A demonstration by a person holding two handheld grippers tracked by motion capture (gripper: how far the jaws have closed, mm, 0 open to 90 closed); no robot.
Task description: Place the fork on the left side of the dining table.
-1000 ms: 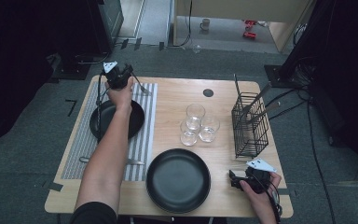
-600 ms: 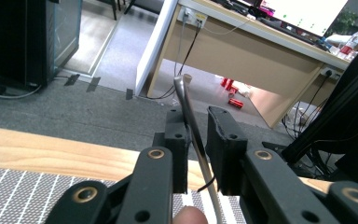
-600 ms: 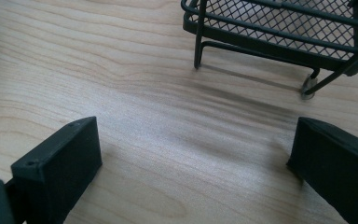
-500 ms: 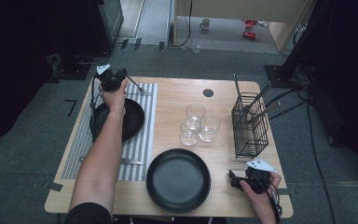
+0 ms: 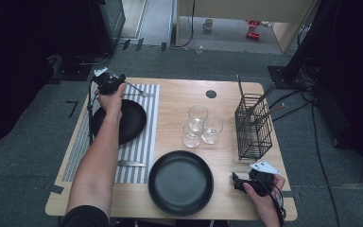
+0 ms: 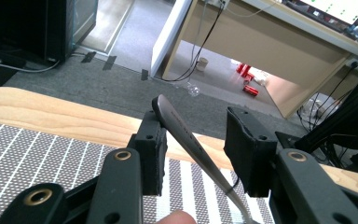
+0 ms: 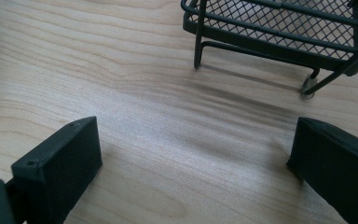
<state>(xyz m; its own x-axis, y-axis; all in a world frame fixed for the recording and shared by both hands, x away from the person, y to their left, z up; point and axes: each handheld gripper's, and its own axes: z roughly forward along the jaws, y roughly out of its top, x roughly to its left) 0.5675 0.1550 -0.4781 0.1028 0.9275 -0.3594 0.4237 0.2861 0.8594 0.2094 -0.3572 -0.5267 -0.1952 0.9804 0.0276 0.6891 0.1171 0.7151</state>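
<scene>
At the table's far left corner, a utensil handle is being released onto the striped mat by the left claw, jaws just opened, completing the setting.

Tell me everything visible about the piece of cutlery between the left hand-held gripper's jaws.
The cutlery piece shows a slim, shiny grey metal handle with a rounded end, slanting up and away over the striped placemat at the table's far edge, beside the black plate. The left hand-held gripper has just been opening; the handle leans against the left pad, clear of the other. Its working end is hidden, so fork or spoon is unclear.
</scene>
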